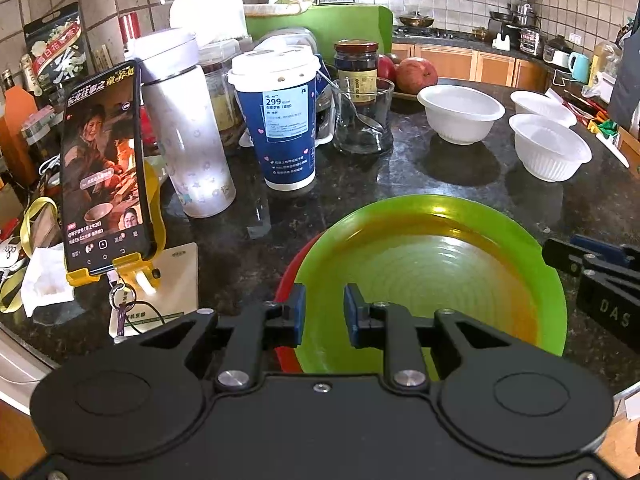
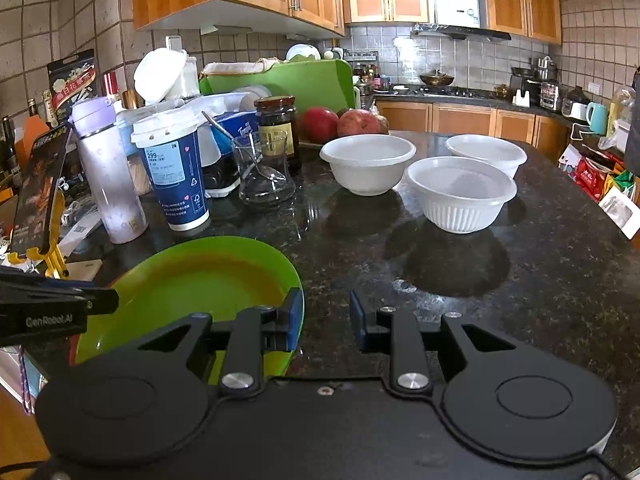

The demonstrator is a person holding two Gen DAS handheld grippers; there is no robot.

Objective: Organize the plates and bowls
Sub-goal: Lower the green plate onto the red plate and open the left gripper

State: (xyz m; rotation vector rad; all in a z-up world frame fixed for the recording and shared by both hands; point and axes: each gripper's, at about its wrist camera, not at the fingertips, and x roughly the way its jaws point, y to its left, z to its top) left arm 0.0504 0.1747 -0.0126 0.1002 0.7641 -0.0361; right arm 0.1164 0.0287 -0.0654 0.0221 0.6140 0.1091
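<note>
Right now your left gripper stands with its jaws apart over the near left rim of the green plate, low in frame, gripping nothing. Your right gripper, also parted and empty, sits beside the plate's right edge. Three white bowls wait upper right.

Red plate: only a sliver shows under the green plate; the rest is hidden. Green plate, near edge: covered by my own left gripper. My right gripper: cut off by the left view's edge. Cup label: small print unreadable. Tabletop: near edge hidden.
</note>
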